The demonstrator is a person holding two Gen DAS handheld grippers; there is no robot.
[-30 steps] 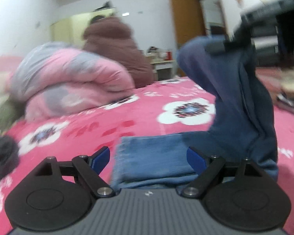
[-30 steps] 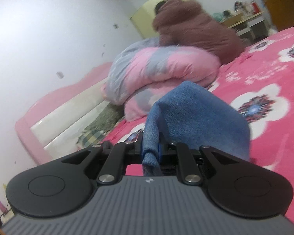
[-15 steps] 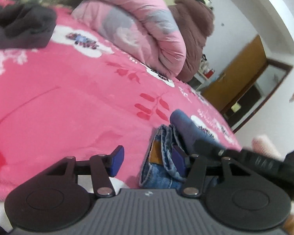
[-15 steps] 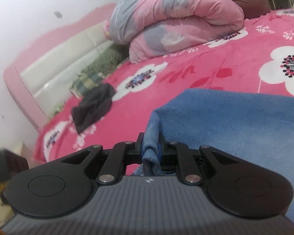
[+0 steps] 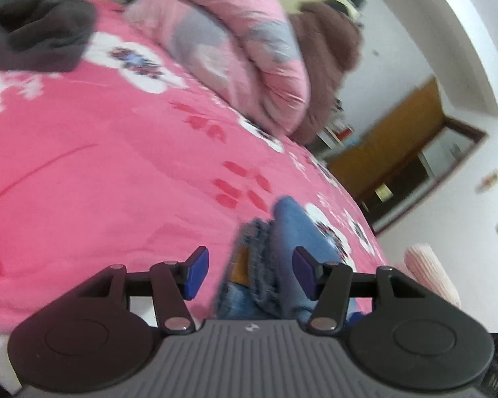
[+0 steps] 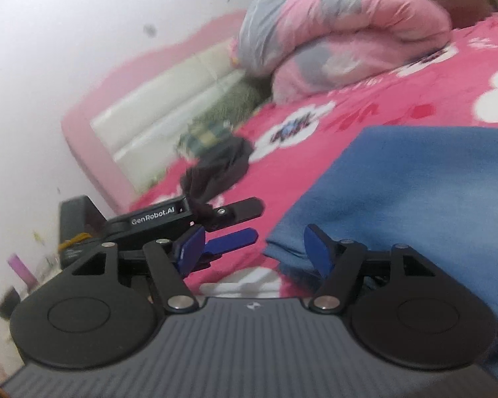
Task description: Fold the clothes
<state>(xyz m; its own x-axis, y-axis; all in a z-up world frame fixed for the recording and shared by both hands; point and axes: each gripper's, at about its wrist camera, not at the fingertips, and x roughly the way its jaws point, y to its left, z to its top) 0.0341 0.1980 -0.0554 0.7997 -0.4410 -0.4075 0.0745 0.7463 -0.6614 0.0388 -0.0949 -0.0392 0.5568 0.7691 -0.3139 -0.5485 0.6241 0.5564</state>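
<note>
Open pink bedspread (image 5: 99,152) left of the jeans (image 5: 282,252); rolled quilt (image 5: 235,53) blocks beyond.

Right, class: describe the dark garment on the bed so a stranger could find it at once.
Start at the bed with its pink flowered cover, and look toward the pink headboard. There, next to a checked green cloth, lies the dark garment, crumpled in a heap. It is the only near-black thing on the cover; the jeans are blue and the rolled quilt pink and grey.

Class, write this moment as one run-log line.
step: fold laid | jeans: on bed | right gripper: just opened, released | left gripper: open around jeans edge
</note>
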